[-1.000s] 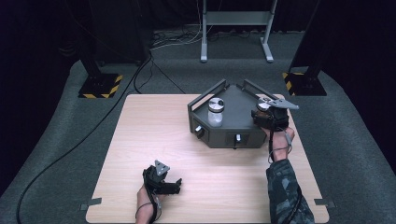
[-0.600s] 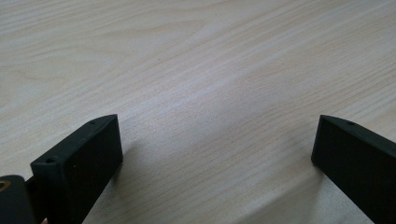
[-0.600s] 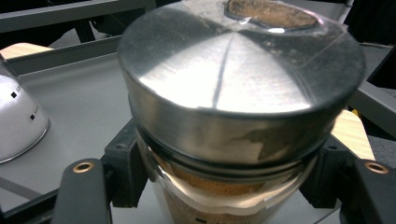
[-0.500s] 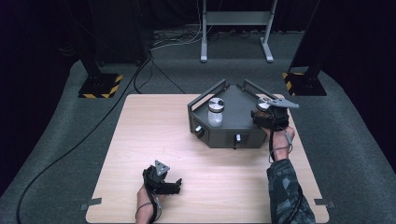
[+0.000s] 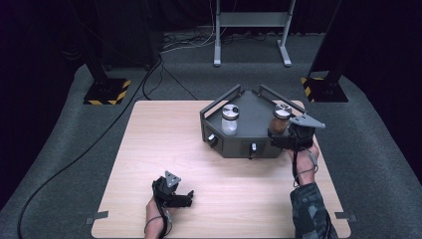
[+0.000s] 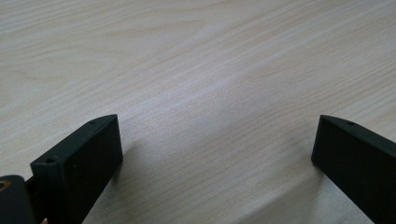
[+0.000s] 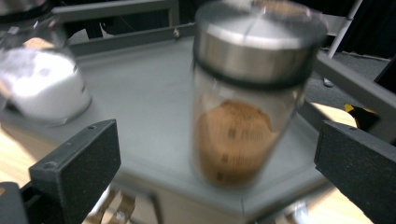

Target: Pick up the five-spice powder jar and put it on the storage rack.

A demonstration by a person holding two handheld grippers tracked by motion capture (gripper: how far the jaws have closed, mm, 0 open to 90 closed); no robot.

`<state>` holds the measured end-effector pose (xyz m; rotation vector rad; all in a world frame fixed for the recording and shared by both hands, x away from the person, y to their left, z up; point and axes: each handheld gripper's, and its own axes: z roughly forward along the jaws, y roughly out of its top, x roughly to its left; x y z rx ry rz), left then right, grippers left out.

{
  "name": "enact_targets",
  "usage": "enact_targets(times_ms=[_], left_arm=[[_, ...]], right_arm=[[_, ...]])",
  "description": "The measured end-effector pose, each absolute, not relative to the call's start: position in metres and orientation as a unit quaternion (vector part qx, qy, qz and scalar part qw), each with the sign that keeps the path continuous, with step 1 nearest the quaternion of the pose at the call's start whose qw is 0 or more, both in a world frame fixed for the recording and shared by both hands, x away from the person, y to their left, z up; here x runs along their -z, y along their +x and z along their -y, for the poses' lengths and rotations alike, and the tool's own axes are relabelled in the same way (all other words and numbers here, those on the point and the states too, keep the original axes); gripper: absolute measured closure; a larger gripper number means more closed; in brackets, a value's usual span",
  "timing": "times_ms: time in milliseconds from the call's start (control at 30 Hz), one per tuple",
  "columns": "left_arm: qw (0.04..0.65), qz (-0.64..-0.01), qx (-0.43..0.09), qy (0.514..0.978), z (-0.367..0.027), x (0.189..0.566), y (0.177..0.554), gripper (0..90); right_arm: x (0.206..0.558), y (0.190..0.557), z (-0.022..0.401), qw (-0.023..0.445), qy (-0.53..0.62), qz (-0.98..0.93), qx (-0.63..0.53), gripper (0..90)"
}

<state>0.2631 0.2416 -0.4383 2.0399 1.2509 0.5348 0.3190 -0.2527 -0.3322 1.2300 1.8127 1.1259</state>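
Note:
A glass jar of brown powder (image 5: 281,118) with a steel lid stands upright at the right corner of the grey tray (image 5: 249,147). My right gripper (image 5: 279,135) sits just in front of it. Its jaws have just been opening and now stand wide. In the right gripper view the brown jar (image 7: 243,135) is a little ahead of the right gripper (image 7: 217,140), and neither pad touches it. A jar of white powder (image 5: 230,119) stands on the tray's left side (image 7: 44,88). My left gripper (image 5: 187,197) rests open on the bare wooden table (image 6: 196,70), with nothing between its jaws.
The tray has raised rails along its back edges (image 5: 221,102) and knobs on its front wall. Black stands with yellow-striped bases (image 5: 107,92) and a metal frame (image 5: 249,30) stand on the floor beyond the table. A cable (image 5: 74,159) runs across the floor at left.
My right gripper let go of the brown jar, opened wide and drew back toward the table's near side. The jar stays standing on the tray. My left gripper has not moved.

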Motion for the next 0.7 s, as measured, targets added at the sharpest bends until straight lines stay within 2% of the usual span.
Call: enact_targets(times_ms=[200, 533, 700], left_arm=[[0.338, -0.48, -0.206, 0.783, -0.242, 0.438, 0.263, 1.6], [0.336, -0.477, -0.208, 0.785, -0.241, 0.438, 0.263, 1.6], [0.336, -0.478, -0.209, 0.785, -0.241, 0.438, 0.262, 1.5]], right_arm=[[0.358, 0.291, 0.253, 0.338, 0.466, -0.71, -0.407, 0.0], [0.412, 0.264, 0.277, 0.27, 0.487, -0.739, -0.38, 0.0], [0.429, 0.254, 0.283, 0.253, 0.494, -0.747, -0.366, 0.0]])
